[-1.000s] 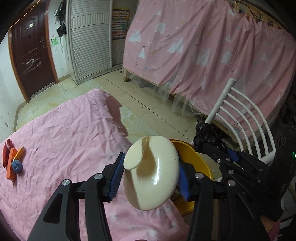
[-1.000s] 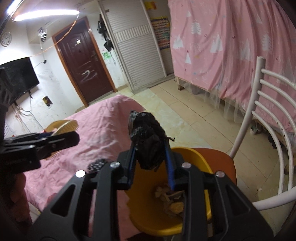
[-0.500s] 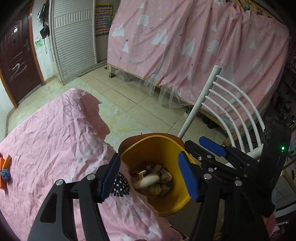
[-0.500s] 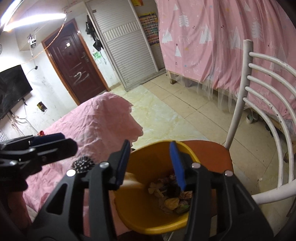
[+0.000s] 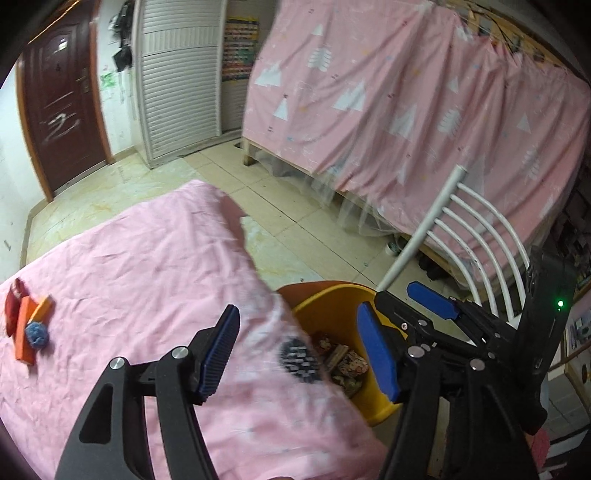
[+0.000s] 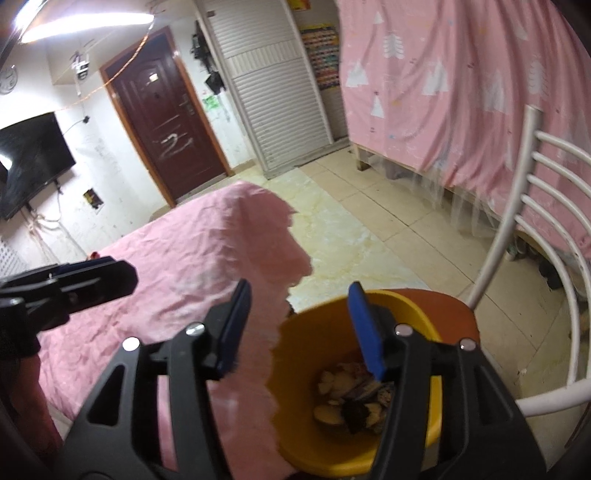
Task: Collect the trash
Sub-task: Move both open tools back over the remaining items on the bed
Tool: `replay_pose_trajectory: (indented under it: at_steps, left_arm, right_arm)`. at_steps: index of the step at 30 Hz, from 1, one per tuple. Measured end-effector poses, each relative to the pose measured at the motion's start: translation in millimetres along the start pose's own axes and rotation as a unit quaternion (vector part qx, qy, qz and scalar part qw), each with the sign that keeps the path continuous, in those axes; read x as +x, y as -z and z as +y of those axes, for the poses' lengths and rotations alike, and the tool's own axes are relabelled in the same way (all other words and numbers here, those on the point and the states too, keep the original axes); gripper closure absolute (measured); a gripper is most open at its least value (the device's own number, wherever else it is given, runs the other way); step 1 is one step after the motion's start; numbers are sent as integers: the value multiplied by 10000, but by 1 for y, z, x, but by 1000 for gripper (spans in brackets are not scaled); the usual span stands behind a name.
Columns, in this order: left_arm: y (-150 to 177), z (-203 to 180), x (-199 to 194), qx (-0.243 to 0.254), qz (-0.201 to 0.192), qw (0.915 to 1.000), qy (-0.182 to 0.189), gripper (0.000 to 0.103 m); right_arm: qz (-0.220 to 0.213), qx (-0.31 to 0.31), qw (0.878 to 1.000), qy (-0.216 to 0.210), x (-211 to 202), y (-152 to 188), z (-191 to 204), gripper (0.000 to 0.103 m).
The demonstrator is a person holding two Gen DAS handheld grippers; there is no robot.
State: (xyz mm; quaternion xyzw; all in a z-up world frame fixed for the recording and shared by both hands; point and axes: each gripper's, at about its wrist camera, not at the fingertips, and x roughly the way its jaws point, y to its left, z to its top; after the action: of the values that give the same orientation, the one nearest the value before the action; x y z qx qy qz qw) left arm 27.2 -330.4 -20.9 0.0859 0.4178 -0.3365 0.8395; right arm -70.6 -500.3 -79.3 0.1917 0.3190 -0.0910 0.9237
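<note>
Trash lies in the yellow bin at lower right, on the chair beside the pink-covered table's edge, while left gripper and right gripper, both tilted downward, have just been opening and hold nothing.

A bright ceiling tube light glares at the right wrist view's upper left. Both fisheye views bend and darken toward their corners. The pink sheet looks smeared near its edge, probably motion blur.

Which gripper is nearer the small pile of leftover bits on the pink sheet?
Left. The left gripper hangs over the pink sheet, pile off to its side; the right gripper sits over the yellow bin.
</note>
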Motion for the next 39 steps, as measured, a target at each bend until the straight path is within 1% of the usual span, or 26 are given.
replay_pose_trajectory:
  at_steps: [7,14,17,23,28,35,39]
  left_arm:
    - [1,54,-20,-340,-181,9990,-237,45]
    - [7,119,-46,-706,-401,9950,-574,45]
    - [11,147,-52,-933,-422,9926,-648,45]
    - [17,189,-60,-1246,-491,9883,-723,45]
    - [22,216,-63,-1389,-496,9851,-881,45]
    - [22,269,-64,-1597,-423,9766,-1379,45]
    - [22,297,-62,-1673,-340,9725,-1584,45]
  right_arm:
    - [89,-506,9983,-271,18,-12,65,48]
    - [235,-957,9939,-498,36,-16,126,48]
    - [317,-1115,9915,-587,44,-13,153,48]
    - [475,-1441,9857,-736,58,-9,197,48]
    - [588,-1672,9804,-860,70,-6,232,47]
    - [784,-2021,9696,-1134,91,0,280,47]
    - [900,-2227,9623,-1273,103,5,308,47]
